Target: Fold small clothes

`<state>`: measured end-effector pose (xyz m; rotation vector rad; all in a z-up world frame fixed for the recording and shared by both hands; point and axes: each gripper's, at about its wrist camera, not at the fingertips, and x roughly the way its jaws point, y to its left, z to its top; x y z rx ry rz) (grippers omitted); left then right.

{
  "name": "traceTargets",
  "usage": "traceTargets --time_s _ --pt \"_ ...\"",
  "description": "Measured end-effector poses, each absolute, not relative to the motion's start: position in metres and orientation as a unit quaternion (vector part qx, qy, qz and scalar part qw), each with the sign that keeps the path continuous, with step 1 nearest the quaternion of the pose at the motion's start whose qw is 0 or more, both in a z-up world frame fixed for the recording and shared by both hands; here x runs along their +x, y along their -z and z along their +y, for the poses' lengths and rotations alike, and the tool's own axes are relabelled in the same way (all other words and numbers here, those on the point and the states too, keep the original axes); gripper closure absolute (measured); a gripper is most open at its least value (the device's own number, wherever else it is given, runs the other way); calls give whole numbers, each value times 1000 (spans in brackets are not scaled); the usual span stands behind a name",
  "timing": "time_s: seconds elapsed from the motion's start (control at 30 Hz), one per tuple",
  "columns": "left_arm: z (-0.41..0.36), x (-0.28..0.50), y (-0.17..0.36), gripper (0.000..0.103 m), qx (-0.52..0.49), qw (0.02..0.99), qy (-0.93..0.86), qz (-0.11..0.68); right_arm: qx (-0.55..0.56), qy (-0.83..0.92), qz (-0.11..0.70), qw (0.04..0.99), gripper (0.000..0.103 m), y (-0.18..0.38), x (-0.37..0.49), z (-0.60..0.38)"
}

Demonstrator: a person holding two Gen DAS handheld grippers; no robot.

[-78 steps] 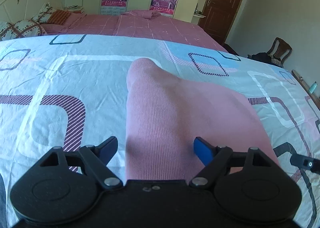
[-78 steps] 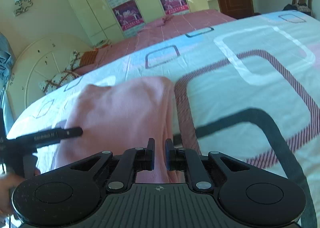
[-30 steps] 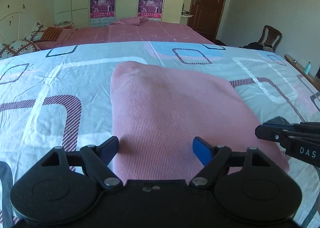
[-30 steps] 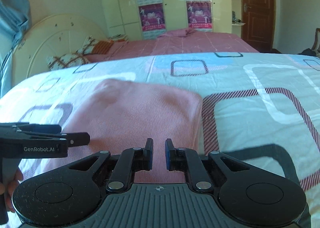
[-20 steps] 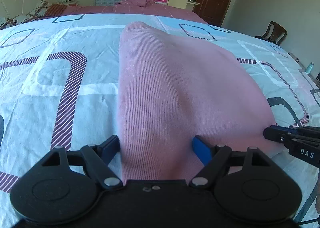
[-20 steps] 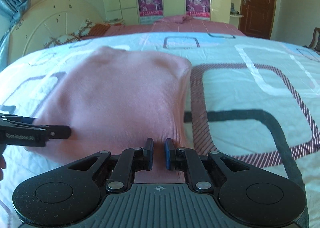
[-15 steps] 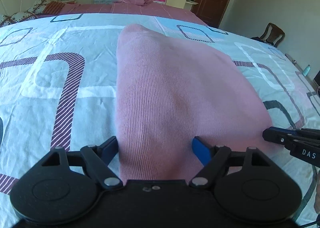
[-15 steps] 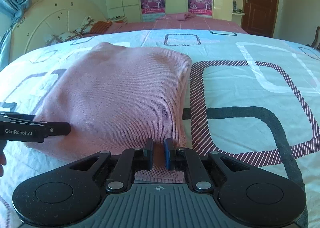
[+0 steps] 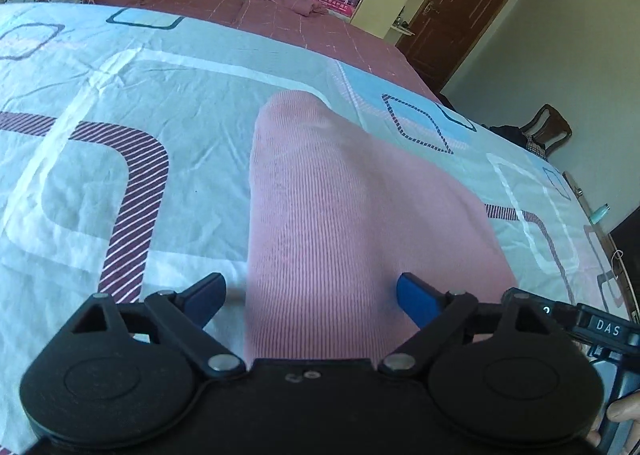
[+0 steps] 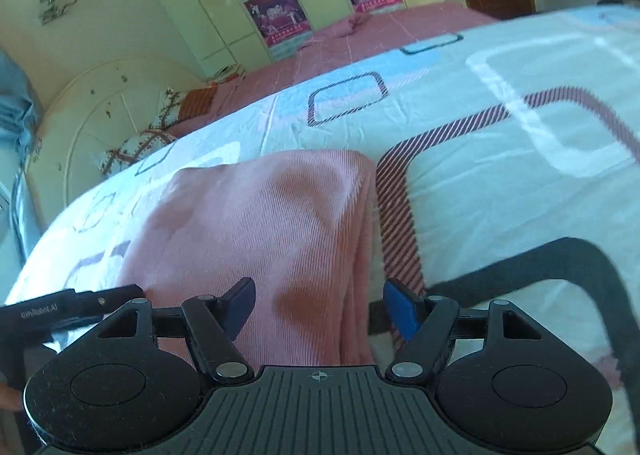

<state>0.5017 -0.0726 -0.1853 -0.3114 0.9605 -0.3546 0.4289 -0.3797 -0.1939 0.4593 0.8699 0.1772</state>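
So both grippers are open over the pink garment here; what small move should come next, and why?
Probably draw both back off the cloth. The pink garment lies folded on the bedsheet, and the left gripper and right gripper are open around its near edge, holding nothing.

Bedsheet (image 9: 120,127) bare from 9 to 12 o'clock of left gripper (image 9: 312,295); passage free there. Pink garment (image 9: 340,215) fills 12 o'clock, between its spread fingers. Right gripper (image 9: 600,323) blocks 3 o'clock. In the right view, sheet bare from 1 to 3 o'clock.
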Motion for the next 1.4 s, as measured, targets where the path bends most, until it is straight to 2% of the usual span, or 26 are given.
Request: traceTargets --time_s 0.13,0.23,0.27,0.3,0.33,0.43,0.5,0.57,0.7,0.93,1.23,1.4 --pt "-76 513 195 12 -164 849 184 468 265 -102 428 858 32 216 448 -387" --pt "-84 516 196 17 -161 846 194 470 279 -116 412 859 34 223 452 -387" --pt "-86 516 195 24 -161 846 194 470 283 -119 412 858 40 223 454 -387" --pt "-88 516 194 32 -159 846 195 470 286 -128 419 852 59 224 456 -386" --pt "-89 515 192 35 -156 848 193 468 286 -136 426 848 69 225 457 -384" --pt "-95 513 187 44 -136 856 190 461 276 -139 430 848 74 225 458 -383" --pt "-98 511 182 56 -125 861 186 457 286 -137 431 845 78 226 459 -385" --pt "-101 508 174 64 -109 868 185 448 297 -140 432 840 81 221 456 -382" --pt "-95 499 156 71 -103 871 199 436 307 -152 412 844 82 198 447 -372" --pt "-47 485 114 72 -91 884 211 408 309 -173 394 848 82 158 443 -319" --pt "119 479 93 72 -94 894 209 385 329 -186 370 849 82 129 438 -166" --pt "216 488 91 72 -100 900 179 384 336 -206 375 839 82 121 464 -70"
